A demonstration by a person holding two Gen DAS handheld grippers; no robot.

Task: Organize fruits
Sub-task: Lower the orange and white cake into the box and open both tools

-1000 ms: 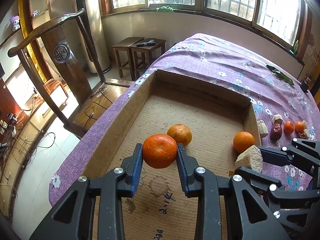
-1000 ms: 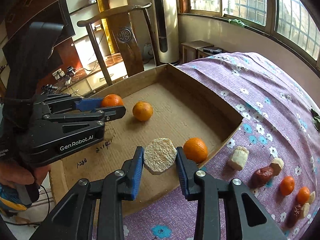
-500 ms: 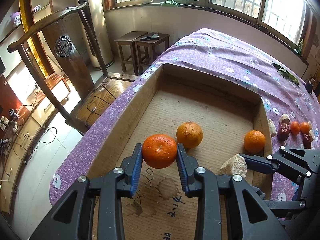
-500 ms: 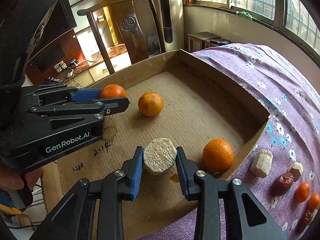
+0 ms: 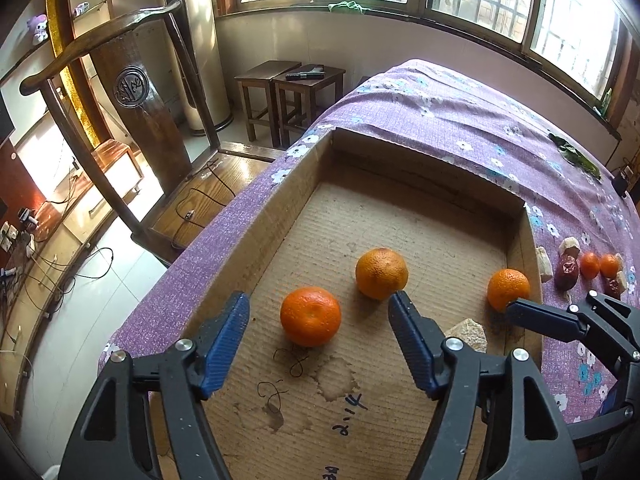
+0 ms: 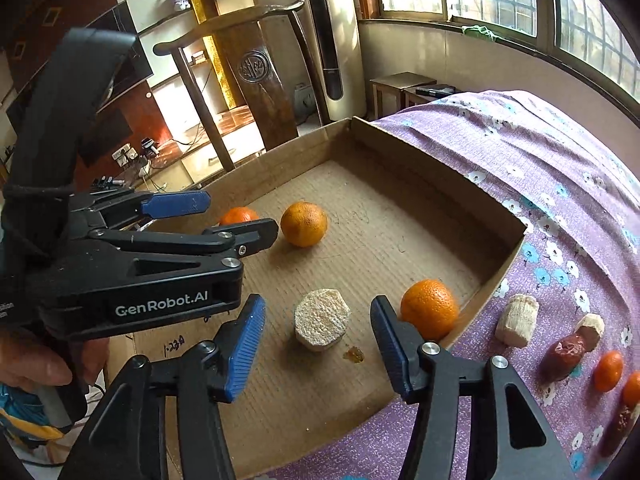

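Mandarins and a pale cut chunk lie on the floor of a shallow cardboard box [image 5: 280, 200] that sits on a table covered with a purple floral cloth [image 5: 460, 120].

The left gripper [image 5: 318, 336] hangs over the box's near end with its blue-padded jaws spread wide, holding nothing. Between them, touching neither pad, a deep-orange mandarin [image 5: 311, 316] rests on the box floor beside some pen scribbles and brown stains. A second, lighter mandarin [image 5: 381, 273] sits just beyond it, toward the middle of the box.

The right gripper [image 6: 318, 344] is likewise wide open and empty. The pale, rough-skinned chunk [image 6: 322, 324], flat cut face up, stands on the box floor between its jaws, clear of both. A third mandarin [image 6: 429, 309] lies against the box's right wall, just past the right jaw.

Outside the box, along its right edge on the cloth, lie two more pale chunks [image 6: 516, 320], a wrinkled red date [image 6: 564, 354] and two small orange fruits [image 6: 608, 370].

Beyond the table's left edge stand a wooden chair [image 5: 140, 92] and two small dark stools [image 5: 292, 80].
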